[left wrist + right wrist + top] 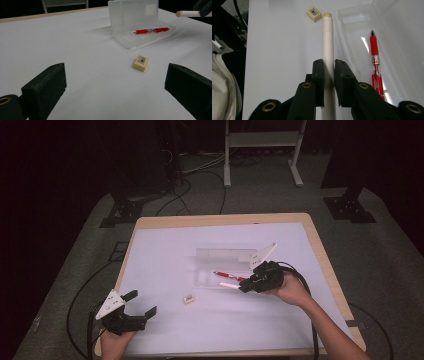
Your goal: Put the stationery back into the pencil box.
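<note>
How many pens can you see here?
2. A red pen lies inside the open clear case. A white pen is clamped in the right hand-held gripper, beside the case. None looks hidden.

Each hand-held gripper, left (141, 305) and right (243, 289), is matt black with two blocky, flat-faced jaws and a pale grey three-cornered plate on top. Brass-coloured rings sit in the jaw arms where they pivot. A thick black cable trails from each body, and the person's forearms are bare, with no sleeves.
</note>
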Available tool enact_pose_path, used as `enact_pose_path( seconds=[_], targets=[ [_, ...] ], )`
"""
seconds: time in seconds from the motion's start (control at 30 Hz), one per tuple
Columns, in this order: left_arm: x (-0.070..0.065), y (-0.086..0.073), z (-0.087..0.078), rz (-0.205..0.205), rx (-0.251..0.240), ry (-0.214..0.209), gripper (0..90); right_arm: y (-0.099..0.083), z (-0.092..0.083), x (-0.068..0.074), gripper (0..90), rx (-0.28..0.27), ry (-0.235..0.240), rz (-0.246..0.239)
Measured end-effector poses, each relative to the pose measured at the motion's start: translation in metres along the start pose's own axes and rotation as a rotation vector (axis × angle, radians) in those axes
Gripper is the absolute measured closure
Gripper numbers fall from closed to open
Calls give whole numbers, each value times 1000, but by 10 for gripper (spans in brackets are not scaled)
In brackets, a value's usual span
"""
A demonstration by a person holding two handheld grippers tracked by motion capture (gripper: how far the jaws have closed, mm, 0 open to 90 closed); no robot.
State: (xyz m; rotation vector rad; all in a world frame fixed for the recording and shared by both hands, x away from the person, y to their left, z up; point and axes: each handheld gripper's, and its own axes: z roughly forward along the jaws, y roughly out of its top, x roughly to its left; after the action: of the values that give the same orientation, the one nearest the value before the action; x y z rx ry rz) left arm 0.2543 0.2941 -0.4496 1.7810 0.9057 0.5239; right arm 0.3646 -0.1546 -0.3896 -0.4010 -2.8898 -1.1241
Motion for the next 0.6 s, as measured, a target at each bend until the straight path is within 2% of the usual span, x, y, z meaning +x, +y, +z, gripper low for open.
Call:
enact_pose_path(
  seconds=[0.23, 0.6],
  targets=[
    [0, 0, 0, 0, 1, -1, 33, 10, 3, -8, 778, 8, -3, -18],
    [0, 0, 0, 0, 0, -2, 32, 18, 10, -23, 779, 15, -9, -5]
  ],
)
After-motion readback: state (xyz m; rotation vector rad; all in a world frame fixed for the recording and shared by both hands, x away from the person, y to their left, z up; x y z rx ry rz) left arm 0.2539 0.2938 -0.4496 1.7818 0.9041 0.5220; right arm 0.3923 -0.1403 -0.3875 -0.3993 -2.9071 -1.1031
